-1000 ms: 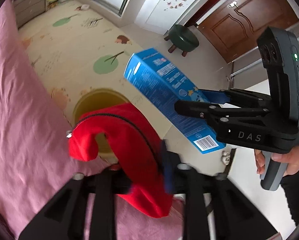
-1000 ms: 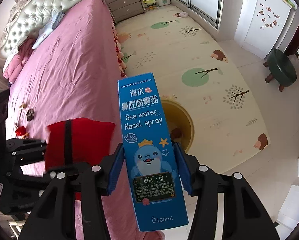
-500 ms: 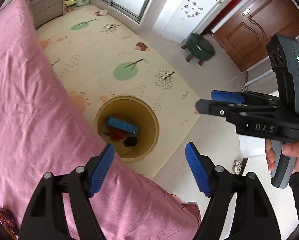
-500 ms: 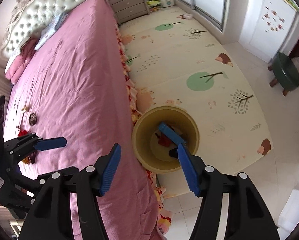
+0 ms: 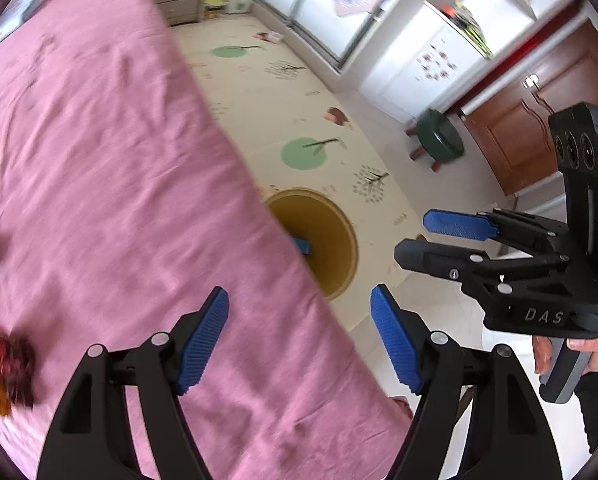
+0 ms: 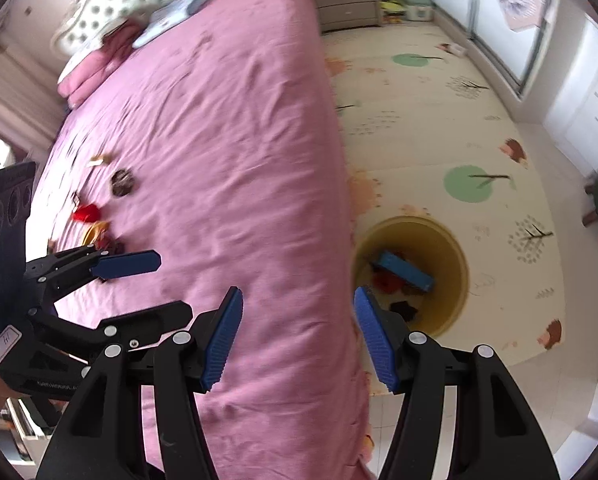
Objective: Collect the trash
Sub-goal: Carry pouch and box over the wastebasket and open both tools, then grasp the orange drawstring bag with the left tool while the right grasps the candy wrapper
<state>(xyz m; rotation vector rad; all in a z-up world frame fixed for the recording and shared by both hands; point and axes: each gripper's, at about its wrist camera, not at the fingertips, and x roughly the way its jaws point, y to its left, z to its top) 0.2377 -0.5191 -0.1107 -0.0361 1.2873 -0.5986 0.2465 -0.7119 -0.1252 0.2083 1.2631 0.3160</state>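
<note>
Both tools were empty at this point: the left tool (image 5: 299,336) stood with its blue pads wide apart over the edge of the pink bedspread (image 5: 111,184), nothing between them, and the right tool (image 6: 299,336) sat moderately open, also bare, its jaws having just spread a little. The round yellow plastic bin (image 6: 455,248) stood on the patterned play mat (image 6: 427,120) just beside the bed, at about three o'clock from the right tool, and it already held a long blue cardboard box (image 6: 407,270), something red (image 6: 385,282) and a dark scrap (image 6: 405,308). So part of the job looked done, but not all of it: a scatter of small trash lay on the bedspread out at nine to ten o'clock, namely a red piece (image 6: 86,213), a round dark brown piece (image 6: 122,182) and a yellow-orange wrapper (image 6: 95,233) with crumpled bits beside it. My read was that those were next. The right wrist view gave the open mouth of the bin and its contents, plus the tufted headboard (image 6: 111,4) and the whole trash cluster; the left wrist view hid most of the bin behind the bed edge, showing only a sliver of blue inside, but it alone showed the person's hand (image 5: 591,354) on the other tool's handle, the brown wooden door (image 5: 539,116) and the green stool (image 5: 439,140).
</note>
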